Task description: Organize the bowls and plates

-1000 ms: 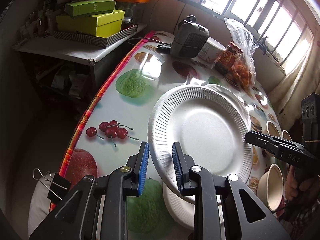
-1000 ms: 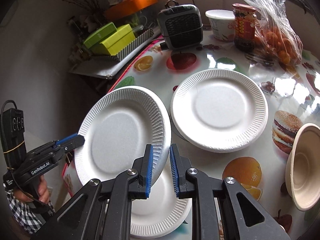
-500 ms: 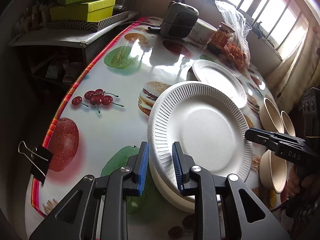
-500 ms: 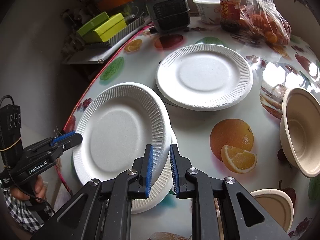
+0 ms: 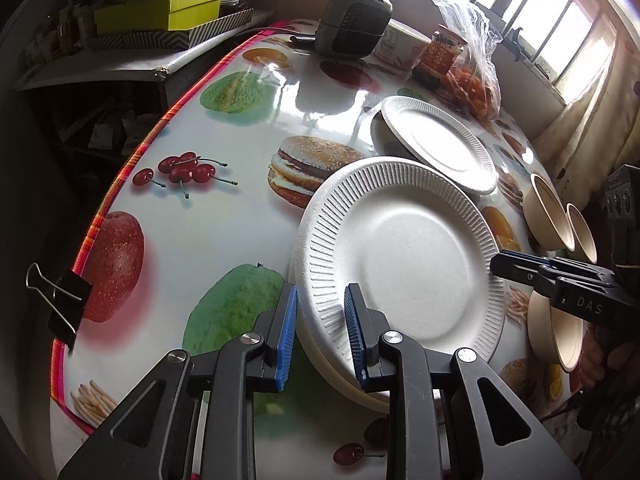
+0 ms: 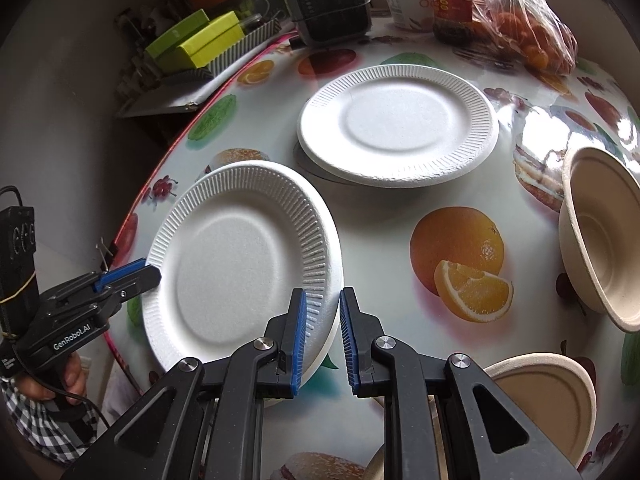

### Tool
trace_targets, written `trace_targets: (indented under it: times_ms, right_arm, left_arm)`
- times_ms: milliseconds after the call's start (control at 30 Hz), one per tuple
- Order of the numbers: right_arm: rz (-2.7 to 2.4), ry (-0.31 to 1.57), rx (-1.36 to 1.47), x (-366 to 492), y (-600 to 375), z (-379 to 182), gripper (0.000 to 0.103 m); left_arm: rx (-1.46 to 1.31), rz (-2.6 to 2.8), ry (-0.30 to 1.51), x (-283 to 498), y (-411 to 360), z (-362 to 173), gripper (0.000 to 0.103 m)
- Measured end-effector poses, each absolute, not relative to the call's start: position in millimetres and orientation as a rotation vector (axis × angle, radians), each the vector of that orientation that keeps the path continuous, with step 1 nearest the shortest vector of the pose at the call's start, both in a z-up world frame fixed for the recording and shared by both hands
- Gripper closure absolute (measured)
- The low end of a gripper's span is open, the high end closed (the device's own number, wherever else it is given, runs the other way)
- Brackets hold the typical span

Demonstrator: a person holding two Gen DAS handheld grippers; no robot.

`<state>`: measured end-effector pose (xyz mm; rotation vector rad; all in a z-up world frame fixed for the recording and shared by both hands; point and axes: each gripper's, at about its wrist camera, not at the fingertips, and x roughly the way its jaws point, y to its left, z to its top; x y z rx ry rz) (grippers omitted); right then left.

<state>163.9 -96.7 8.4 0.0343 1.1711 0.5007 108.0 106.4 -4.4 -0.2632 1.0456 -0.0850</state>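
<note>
Lowered since a second ago, a ribbed white paper plate (image 5: 404, 256) now sits nearly on a matching plate beneath, at 6 o'clock on the fruit-print tablecloth (image 5: 224, 240). Left gripper (image 5: 320, 332) and right gripper (image 6: 323, 336), jaws narrowly parted, each pinch opposite rims. Uneven release could skew the stack. Second white plate stack (image 6: 398, 124) waits at 12 o'clock.

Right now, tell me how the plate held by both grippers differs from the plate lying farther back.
The held plate is tilted, pinched at opposite rims by the left gripper and right gripper, above another plate. The far plate lies flat, untouched. Both are white, round and ribbed.
</note>
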Motion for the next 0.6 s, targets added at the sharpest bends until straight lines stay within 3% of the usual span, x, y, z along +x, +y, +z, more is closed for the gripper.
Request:
trace_targets:
  times_ms: [600]
  right_arm:
    - [0.5,1.182,0.009,161.7,-93.1,2.3,0.084]
  left_arm:
    - [-0.25,-0.075,1.056,107.2,105.5,-9.7,0.078]
